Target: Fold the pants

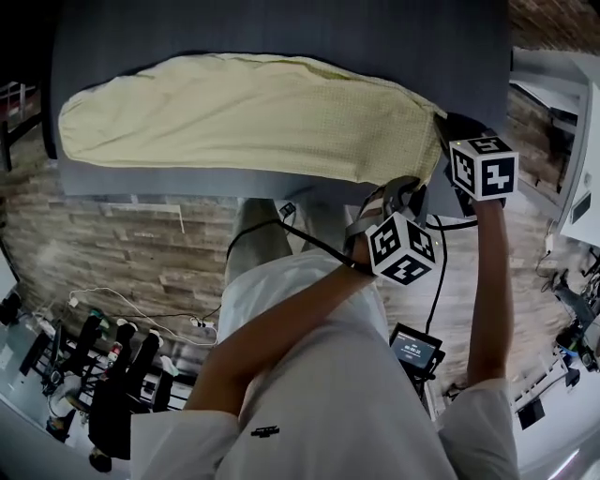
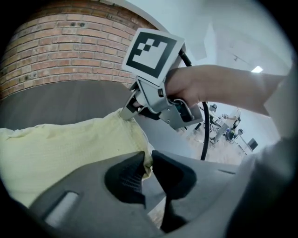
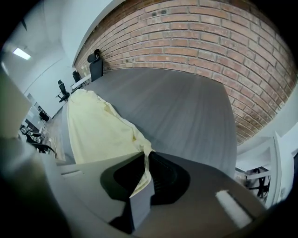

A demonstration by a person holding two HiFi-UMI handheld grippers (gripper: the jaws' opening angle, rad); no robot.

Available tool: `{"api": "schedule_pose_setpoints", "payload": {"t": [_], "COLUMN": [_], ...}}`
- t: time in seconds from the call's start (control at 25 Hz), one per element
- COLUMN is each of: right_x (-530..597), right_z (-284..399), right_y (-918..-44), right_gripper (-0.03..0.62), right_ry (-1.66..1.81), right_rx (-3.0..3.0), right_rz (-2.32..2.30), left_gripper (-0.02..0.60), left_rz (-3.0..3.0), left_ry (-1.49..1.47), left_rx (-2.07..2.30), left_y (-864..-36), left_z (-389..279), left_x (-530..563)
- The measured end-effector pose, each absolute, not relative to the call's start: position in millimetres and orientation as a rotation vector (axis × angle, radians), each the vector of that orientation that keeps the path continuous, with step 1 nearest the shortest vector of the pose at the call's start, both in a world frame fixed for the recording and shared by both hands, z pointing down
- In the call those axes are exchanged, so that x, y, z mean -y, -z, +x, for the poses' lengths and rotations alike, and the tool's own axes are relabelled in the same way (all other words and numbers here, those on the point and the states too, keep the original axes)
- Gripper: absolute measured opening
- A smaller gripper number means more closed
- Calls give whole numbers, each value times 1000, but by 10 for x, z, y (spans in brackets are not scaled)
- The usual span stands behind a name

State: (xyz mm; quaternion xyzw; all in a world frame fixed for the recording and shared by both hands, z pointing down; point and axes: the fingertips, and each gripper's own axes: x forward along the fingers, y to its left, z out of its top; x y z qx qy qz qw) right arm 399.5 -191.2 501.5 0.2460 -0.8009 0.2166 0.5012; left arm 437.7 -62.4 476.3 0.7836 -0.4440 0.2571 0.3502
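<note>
Pale yellow pants [image 1: 244, 112] lie stretched left to right across a dark grey table [image 1: 281, 28]. Both grippers are at the pants' right end. My left gripper [image 1: 405, 186] is at the near corner of that end, and my right gripper [image 1: 448, 131] is at the far corner. In the left gripper view the jaws [image 2: 148, 163] are shut on the hem of the yellow cloth [image 2: 60, 148], and the right gripper [image 2: 128, 111] pinches the corner beyond. In the right gripper view the jaws [image 3: 143, 160] are shut on a fold of the cloth [image 3: 98, 125], which is lifted a little off the table [image 3: 186, 107].
The table's near edge [image 1: 187, 183] runs just in front of the person. Below it are cables and a power strip [image 1: 141, 314] and a small screen device [image 1: 415, 349]. A white shelf [image 1: 562, 141] stands to the right. A brick wall [image 3: 223, 51] borders the table, with office chairs [image 3: 95, 65] at its far end.
</note>
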Motion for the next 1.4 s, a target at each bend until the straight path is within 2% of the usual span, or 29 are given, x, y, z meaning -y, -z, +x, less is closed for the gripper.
{"api": "schedule_pose_setpoints", "payload": {"t": [0.36,0.72,1.4], "right_x": [1792,1574,1141], "right_z": [3531,2714,1193], "right_y": [-4476,-4129,-4489], "right_gripper": [38,38,41], "right_ry": [-628,-625,-611], "right_rx": [2078,2144,2104], "right_rz": [639,577,439], "left_gripper": [51,51,52], "left_rz": [2024,1977,1774], "left_ry": [-572,-488,-497], "left_rx": [1237,1335,1449], "left_y": [-4266,-4069,-4412], "left_z": [3790,3008,1522], "left_x": [492,270,-128]}}
